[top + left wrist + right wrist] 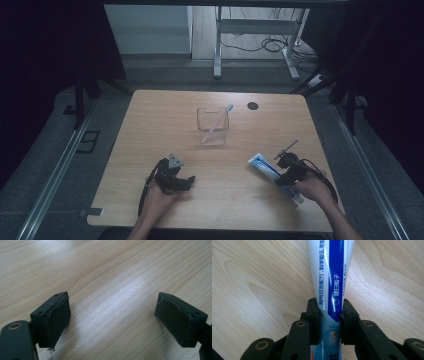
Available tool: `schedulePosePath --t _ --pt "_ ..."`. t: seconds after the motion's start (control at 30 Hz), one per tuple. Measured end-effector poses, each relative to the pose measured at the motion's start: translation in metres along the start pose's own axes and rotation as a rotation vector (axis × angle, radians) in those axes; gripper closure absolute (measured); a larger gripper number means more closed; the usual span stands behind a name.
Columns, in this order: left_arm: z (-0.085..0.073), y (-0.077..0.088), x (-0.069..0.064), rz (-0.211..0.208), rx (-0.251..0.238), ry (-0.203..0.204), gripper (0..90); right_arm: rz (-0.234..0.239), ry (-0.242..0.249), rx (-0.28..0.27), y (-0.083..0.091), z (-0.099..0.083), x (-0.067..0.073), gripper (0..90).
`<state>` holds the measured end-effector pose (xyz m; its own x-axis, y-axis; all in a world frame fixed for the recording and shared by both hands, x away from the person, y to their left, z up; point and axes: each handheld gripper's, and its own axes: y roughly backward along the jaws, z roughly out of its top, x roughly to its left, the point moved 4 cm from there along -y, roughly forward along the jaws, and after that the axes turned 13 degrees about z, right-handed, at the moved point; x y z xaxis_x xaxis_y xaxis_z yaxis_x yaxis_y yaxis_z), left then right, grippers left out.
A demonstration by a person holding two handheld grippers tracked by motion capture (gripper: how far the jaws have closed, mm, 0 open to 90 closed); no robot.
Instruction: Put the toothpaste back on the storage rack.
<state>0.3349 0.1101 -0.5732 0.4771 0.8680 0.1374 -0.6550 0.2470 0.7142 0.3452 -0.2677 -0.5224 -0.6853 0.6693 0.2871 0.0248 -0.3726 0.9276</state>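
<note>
A white and blue toothpaste tube (266, 168) (331, 277) lies at the table's front right, pointing up-left. My right gripper (289, 176) (329, 315) is shut on it, both black pads pressed against the tube's sides near its lower half. A clear plastic cup (212, 126) stands mid-table with a pink and blue toothbrush (217, 122) leaning inside it. My left gripper (181, 181) (112, 315) rests at the front left, jaws wide apart over bare wood, holding nothing.
The wooden table (165, 125) has a small black round mark (253, 105) at its back right. Beyond the far edge stand metal desk legs (218, 47) and cables on the floor. Dark curtains close both sides.
</note>
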Motion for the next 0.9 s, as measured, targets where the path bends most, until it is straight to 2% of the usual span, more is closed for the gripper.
schedulePosePath --t 0.27,0.9 --pt "0.0 0.0 0.0 0.0 0.0 -0.001 13.1 0.011 0.013 -0.056 0.01 0.004 0.003 72.4" --pt "0.0 0.0 0.001 0.0 0.001 -0.007 13.2 0.017 0.045 -0.15 0.031 0.021 0.014 72.4"
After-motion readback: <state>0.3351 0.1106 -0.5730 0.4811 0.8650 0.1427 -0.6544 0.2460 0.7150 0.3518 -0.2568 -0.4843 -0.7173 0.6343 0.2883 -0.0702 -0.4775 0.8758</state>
